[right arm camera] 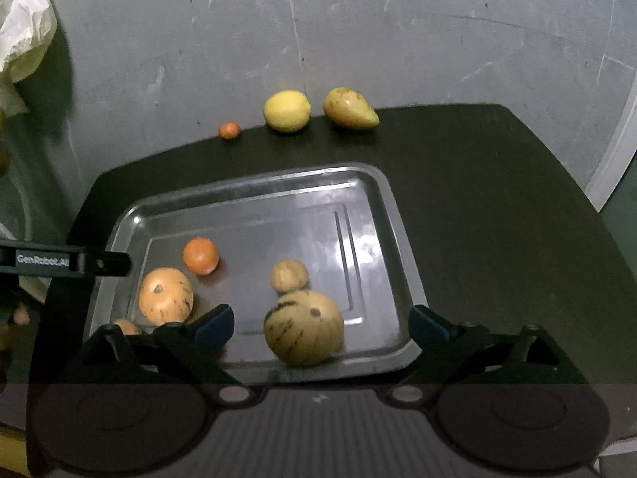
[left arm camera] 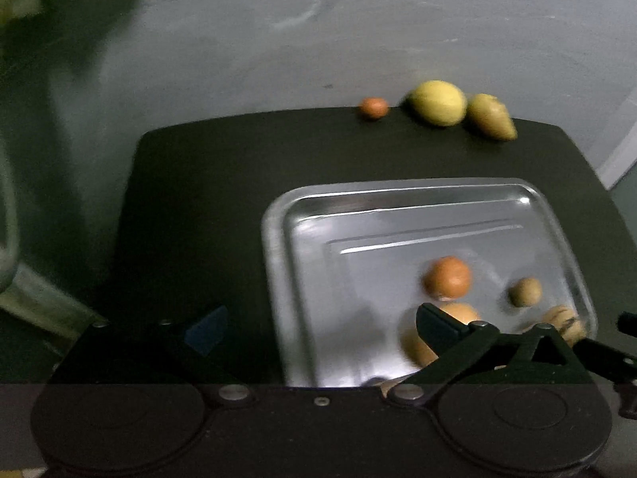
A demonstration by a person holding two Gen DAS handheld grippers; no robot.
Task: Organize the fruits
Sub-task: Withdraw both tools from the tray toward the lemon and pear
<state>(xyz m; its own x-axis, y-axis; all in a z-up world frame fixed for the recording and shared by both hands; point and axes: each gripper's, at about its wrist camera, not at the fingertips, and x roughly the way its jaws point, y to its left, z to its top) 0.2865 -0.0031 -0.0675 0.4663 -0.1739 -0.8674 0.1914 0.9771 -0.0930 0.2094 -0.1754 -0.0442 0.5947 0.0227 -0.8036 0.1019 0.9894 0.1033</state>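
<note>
The metal tray point(right arm camera: 382, 215) sits at centre frame on the dark desk point(right arm camera: 497, 199), holding an orange point(right arm camera: 200, 255) and several striped melons point(right arm camera: 304, 328). Along the desk's far edge, upper frame, lie a small orange fruit point(right arm camera: 229, 130), a lemon point(right arm camera: 286, 110) and a mango point(right arm camera: 349, 108). Right tongs point(right arm camera: 320, 324) stand apart over the tray; left tongs point(left arm camera: 318, 328) likewise apart, empty.

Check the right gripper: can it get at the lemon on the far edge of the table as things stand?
Probably yes. The right gripper is open and empty over the tray, and the lemon stands apart from the small orange and the pear-shaped fruit, with bare table between. It would have to reach across the tray.
</note>
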